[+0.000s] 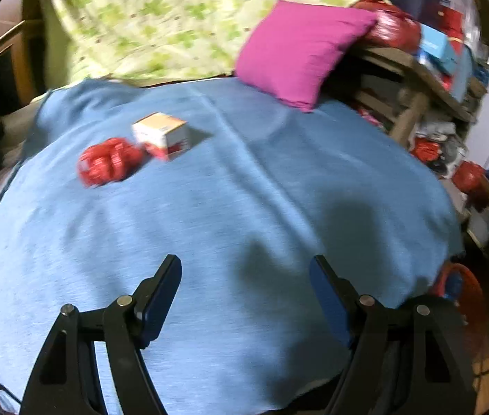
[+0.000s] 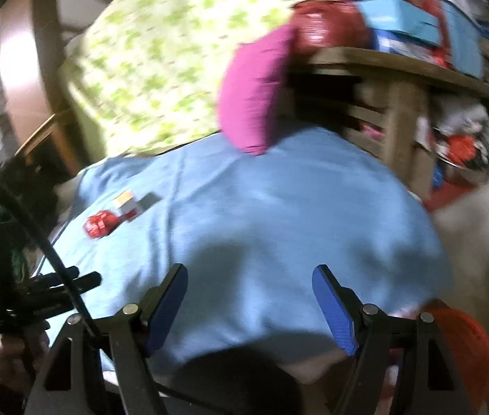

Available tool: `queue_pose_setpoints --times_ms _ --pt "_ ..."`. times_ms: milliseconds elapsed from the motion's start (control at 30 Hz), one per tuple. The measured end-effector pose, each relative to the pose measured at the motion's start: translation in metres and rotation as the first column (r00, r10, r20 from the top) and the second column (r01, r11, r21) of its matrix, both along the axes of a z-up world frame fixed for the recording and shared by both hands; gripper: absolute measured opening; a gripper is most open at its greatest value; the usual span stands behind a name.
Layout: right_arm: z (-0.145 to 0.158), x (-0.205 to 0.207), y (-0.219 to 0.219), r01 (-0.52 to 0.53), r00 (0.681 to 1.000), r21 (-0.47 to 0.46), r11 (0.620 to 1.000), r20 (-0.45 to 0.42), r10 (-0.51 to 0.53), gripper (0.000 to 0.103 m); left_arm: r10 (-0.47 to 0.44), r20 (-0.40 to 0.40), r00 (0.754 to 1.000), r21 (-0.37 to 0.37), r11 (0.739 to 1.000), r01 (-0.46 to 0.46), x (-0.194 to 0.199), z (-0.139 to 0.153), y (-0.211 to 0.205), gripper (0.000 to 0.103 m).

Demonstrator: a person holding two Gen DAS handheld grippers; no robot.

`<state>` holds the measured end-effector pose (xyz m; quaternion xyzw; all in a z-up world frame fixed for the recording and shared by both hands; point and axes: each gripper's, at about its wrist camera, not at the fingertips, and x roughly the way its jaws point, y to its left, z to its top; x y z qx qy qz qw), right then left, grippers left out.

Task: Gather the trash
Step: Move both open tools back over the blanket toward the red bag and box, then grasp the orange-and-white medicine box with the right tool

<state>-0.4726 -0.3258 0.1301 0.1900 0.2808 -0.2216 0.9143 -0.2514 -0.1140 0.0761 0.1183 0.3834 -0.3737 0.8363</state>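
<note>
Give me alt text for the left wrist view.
Open, empty left gripper above a blue blanket. Ahead to the left lie a crumpled red wrapper and a small white and red box, side by side; a magenta pillow sits at the far edge.

The blue blanket (image 1: 244, 190) lay mostly bare, giving open passage. A crumpled red wrapper (image 1: 107, 162) and a small box (image 1: 163, 135), seemingly touching, blocked its far left; a magenta pillow (image 1: 299, 55) closed the far edge.
</note>
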Motion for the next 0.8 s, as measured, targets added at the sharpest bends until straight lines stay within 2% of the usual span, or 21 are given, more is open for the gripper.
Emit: queue_pose_setpoints --times_ms 167,300,800 --pt "-0.003 0.048 0.031 -0.118 0.993 -0.027 0.993 -0.023 0.117 0.078 0.052 0.003 0.999 0.017 0.998 -0.052 0.017 -0.009 0.016 0.077" --pt "-0.008 0.073 0.047 -0.174 0.984 -0.043 0.984 -0.049 0.172 0.078 0.087 0.000 0.996 0.028 0.996 -0.087 0.029 -0.017 0.022 0.077" --pt "-0.028 0.129 0.064 -0.266 0.956 -0.054 0.963 -0.146 0.255 0.078 0.171 -0.079 0.982 0.011 0.985 -0.171 0.058 -0.028 0.037 0.077"
